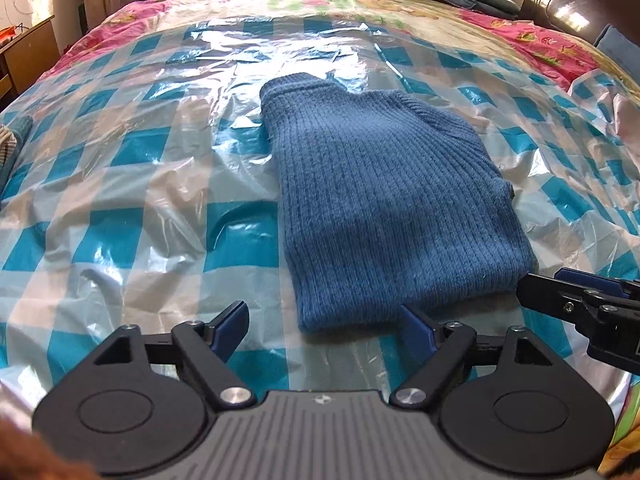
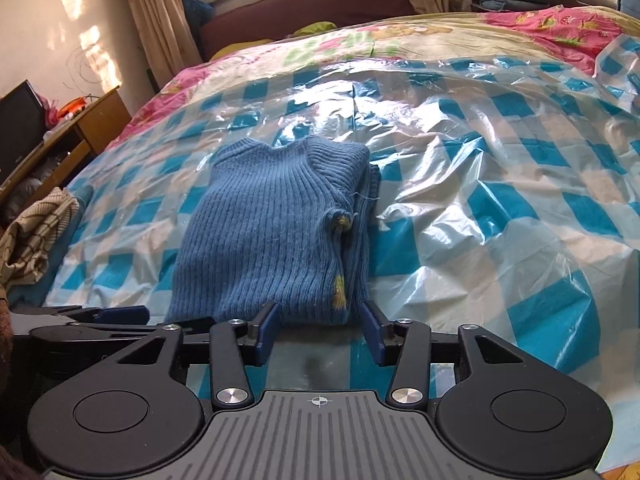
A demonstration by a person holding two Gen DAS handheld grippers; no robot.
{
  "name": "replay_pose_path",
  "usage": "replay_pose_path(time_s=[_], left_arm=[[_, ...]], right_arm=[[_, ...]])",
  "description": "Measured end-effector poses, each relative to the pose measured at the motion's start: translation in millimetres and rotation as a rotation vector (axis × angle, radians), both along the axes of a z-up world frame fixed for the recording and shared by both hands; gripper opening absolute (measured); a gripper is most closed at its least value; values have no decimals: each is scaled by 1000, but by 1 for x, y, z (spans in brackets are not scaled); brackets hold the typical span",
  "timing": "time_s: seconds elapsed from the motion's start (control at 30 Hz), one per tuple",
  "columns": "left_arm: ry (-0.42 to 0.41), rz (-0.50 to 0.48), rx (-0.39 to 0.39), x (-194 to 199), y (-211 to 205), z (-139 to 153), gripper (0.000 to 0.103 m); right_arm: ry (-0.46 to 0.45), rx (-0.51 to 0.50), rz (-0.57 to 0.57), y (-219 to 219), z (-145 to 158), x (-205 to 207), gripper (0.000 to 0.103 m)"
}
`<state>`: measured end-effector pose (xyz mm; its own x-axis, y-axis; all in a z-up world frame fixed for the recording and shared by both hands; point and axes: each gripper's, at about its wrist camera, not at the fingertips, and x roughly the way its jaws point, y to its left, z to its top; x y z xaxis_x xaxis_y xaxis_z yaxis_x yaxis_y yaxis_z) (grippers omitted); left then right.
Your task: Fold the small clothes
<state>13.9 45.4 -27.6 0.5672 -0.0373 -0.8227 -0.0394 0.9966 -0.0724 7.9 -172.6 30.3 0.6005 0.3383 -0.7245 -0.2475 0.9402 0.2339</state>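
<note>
The blue sweater (image 2: 276, 228) lay lengthwise away from both released hand-held grippers, its near hem just before the right hand-held gripper (image 2: 319, 330), the left hand-held gripper (image 1: 324, 330) beside it.

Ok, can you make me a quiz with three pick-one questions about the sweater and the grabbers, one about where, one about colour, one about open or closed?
1. Where does the sweater lie?
A. on the checked plastic sheet
B. on the wooden desk
C. on the floor

2. What colour is the sweater?
A. red
B. blue
C. white

3. How is the left gripper?
A. shut on the sweater
B. out of sight
C. open, holding nothing

Answers:
1 A: both views show it flat on the blue-and-white sheet over the bed.
2 B: the ribbed knit is blue all over, with only small yellow bits at one edge.
3 C: its fingers stand wide apart just short of the hem; the right gripper is open too.
</note>
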Motion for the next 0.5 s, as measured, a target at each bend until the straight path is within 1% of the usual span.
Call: replay_pose_path(time_s=[0.07, 0.2, 0.3, 0.37, 0.43, 0.5], left_arm=[[1, 6, 14, -3, 0, 0, 87], [15, 20, 42, -8, 0, -2, 92], [21, 17, 39, -12, -2, -4, 92], [26, 19, 43, -12, -3, -6, 92], [35, 28, 62, -12, -4, -7, 92], [38, 35, 80, -12, -5, -8, 92]], right_arm=[[4, -3, -11, 0, -3, 0, 46], [18, -25, -39, -2, -11, 0, 47], [30, -39, -45, -1, -15, -1, 51], [30, -46, -39, 1, -17, -2, 51], [27, -62, -32, 4, -19, -4, 51], [29, -76, -25, 7, -22, -6, 55]])
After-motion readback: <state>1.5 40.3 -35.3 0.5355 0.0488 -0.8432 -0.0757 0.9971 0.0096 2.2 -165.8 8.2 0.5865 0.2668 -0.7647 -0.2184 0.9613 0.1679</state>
